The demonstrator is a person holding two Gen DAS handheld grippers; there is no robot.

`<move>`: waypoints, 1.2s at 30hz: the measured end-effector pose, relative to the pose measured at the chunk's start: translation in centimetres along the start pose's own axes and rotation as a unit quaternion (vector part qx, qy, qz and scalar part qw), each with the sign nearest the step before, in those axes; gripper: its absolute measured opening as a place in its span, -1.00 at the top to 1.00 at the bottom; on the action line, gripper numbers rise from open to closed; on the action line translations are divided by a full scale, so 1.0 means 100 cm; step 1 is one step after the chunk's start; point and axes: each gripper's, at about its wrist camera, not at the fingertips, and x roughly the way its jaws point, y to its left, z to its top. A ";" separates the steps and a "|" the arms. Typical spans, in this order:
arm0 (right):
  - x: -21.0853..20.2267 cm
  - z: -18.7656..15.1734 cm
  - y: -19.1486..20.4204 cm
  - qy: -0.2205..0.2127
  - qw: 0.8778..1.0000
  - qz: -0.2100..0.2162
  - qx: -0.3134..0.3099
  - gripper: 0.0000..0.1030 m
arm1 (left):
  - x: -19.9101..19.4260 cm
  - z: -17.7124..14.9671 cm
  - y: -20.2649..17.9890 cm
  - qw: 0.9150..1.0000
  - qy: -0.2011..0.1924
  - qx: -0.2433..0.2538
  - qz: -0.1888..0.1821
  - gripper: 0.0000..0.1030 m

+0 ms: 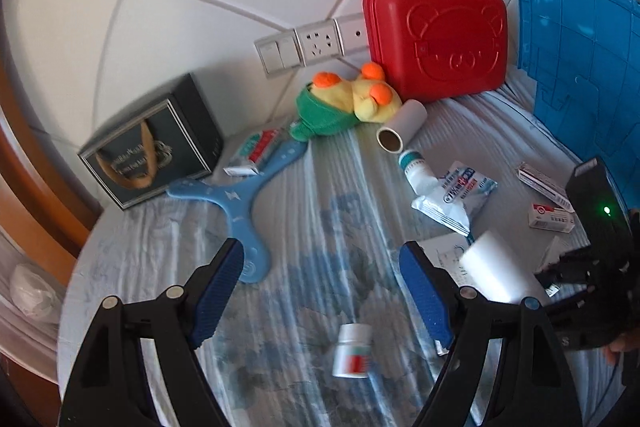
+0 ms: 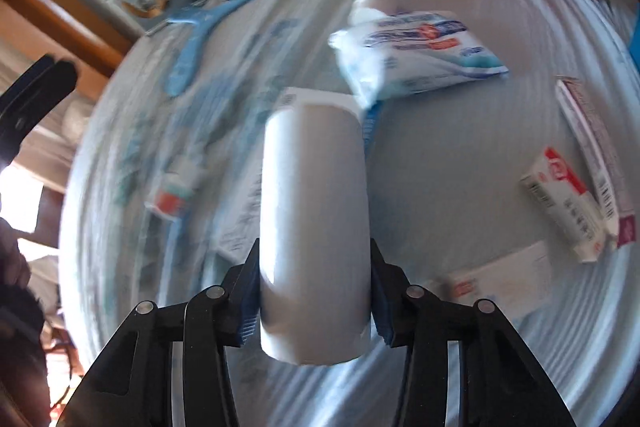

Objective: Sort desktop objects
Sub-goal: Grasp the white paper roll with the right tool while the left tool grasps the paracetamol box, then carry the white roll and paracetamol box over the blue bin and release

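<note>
My right gripper (image 2: 314, 247) is shut on a white paper roll (image 2: 312, 211), its blue pads pressing both sides, and holds it lengthwise above the cloth-covered table (image 2: 440, 155). In the left wrist view this roll (image 1: 496, 271) shows at the right, in front of the black right gripper body. My left gripper (image 1: 322, 255) hangs open over the patterned cloth with nothing between its fingers. A small white pill bottle (image 1: 352, 351) lies on the cloth below it. A second white roll (image 1: 400, 127), a white tube (image 1: 416, 171) and a wipes packet (image 1: 460, 195) lie further back.
A red carry case (image 1: 436, 31), a blue plastic crate (image 1: 580, 67) and a dark gift box (image 1: 152, 147) stand along the wall. A plush toy (image 1: 348, 103), a blue boomerang (image 1: 236, 195) and small medicine boxes (image 1: 550, 219) lie on the cloth. The table edge drops off at the left.
</note>
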 end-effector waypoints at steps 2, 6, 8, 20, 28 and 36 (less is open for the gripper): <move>0.001 0.002 -0.002 -0.007 1.000 -0.002 -0.008 0.09 | 0.006 -0.004 -0.003 1.000 0.009 -0.003 -0.014 -0.55; -0.022 -0.003 -0.010 -0.022 1.000 -0.011 -0.015 0.13 | 0.021 -0.012 -0.018 0.999 0.035 0.004 -0.032 -0.55; -0.047 -0.013 -0.023 -0.039 0.999 -0.012 0.002 0.13 | 0.027 -0.016 -0.028 0.998 0.045 -0.003 -0.053 -0.55; -0.097 -0.027 -0.045 -0.087 0.996 -0.025 0.025 0.13 | 0.083 -0.036 -0.108 0.991 0.098 0.005 -0.087 -0.55; -0.096 -0.019 -0.040 -0.094 0.995 -0.009 0.022 0.13 | 0.094 -0.042 -0.115 0.990 0.109 0.009 -0.086 -0.53; -0.110 -0.020 -0.027 -0.114 0.993 -0.027 0.007 0.13 | 0.068 -0.037 -0.108 0.994 0.071 0.020 -0.086 -0.42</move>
